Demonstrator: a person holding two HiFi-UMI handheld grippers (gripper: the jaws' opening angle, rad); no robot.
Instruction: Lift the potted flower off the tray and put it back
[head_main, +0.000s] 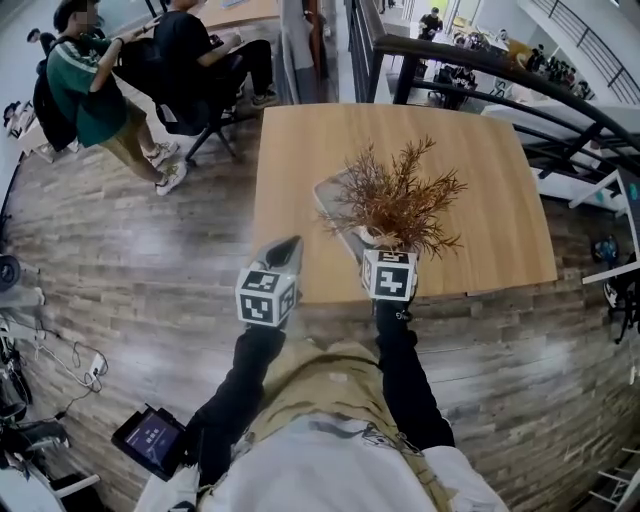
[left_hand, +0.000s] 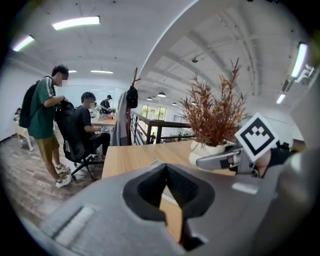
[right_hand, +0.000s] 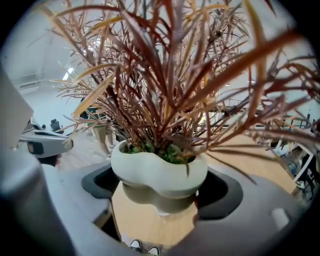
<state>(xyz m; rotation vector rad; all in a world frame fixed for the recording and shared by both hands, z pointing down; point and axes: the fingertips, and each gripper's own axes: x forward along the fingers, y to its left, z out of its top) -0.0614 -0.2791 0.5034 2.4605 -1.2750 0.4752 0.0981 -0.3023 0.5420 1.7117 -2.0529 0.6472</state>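
Bright, even indoor light. Ceiling strip lights blow out white. Pale sheen on floor. Heavy fisheye bending, black vignetted corners. Potted flower: nearest fronds blurred, background behind it washed out.

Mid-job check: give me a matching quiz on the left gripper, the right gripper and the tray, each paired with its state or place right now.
Things:
1. left gripper
2. right gripper
3. tray

States or places:
A. lies on the wooden table, partly behind the branches
B. shut on the white pot of the potted flower
C. shut, nothing between its jaws

Pairs: 1-C, 2-B, 3-A
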